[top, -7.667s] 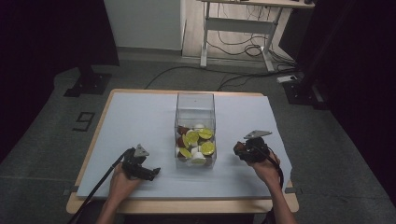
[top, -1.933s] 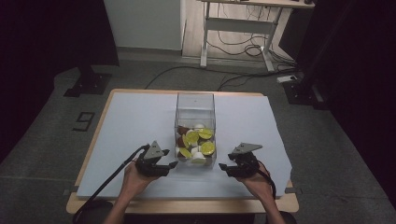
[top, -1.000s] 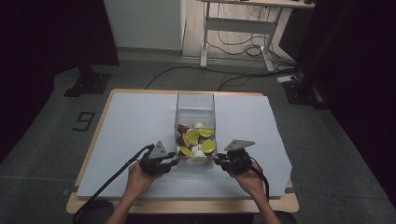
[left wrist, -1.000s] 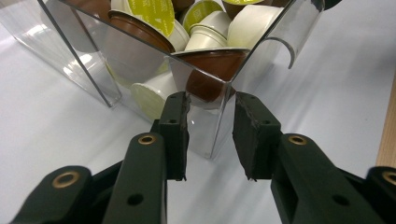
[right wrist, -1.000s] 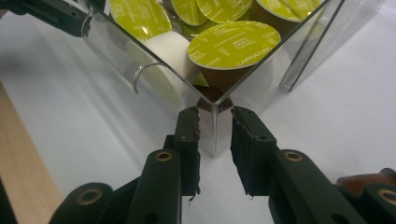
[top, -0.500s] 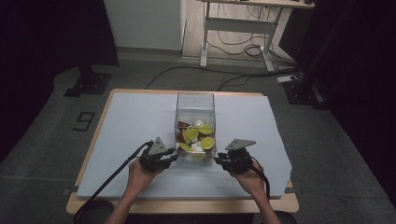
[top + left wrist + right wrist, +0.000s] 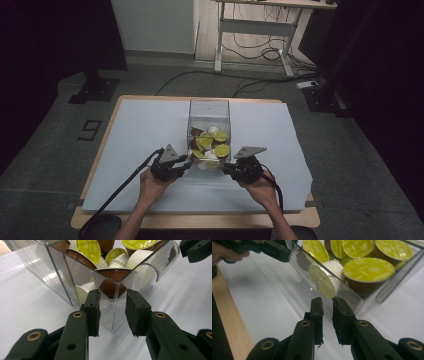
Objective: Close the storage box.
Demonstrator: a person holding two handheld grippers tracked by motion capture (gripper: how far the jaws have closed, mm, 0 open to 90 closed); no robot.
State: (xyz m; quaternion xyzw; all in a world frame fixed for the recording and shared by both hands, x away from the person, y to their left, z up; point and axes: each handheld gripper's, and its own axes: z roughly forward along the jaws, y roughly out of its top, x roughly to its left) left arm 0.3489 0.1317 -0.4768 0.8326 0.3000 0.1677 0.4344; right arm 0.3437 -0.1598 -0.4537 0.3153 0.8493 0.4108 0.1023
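Moved: your two hands have come in from the outer parts of the surface to the near corners of the clear box (image 7: pixel 209 131).
Left gripper (image 7: pixel 112 308): jaws astride the box's near left corner, a gap showing; just been opening slightly.
Right gripper (image 7: pixel 327 305): jaws almost shut, nothing between, just been closing, at the near right wall.
Box: mid-surface, holding coffee capsules (image 7: pixel 368 269).
Risk: slick walls; a corner pinch could slip or tip the box, spilling capsules.
Surface (image 7: pixel 135 125): white sheet over wood.
Room: dim, grey floor, cables, desk frame (image 7: pixel 260 25) behind.
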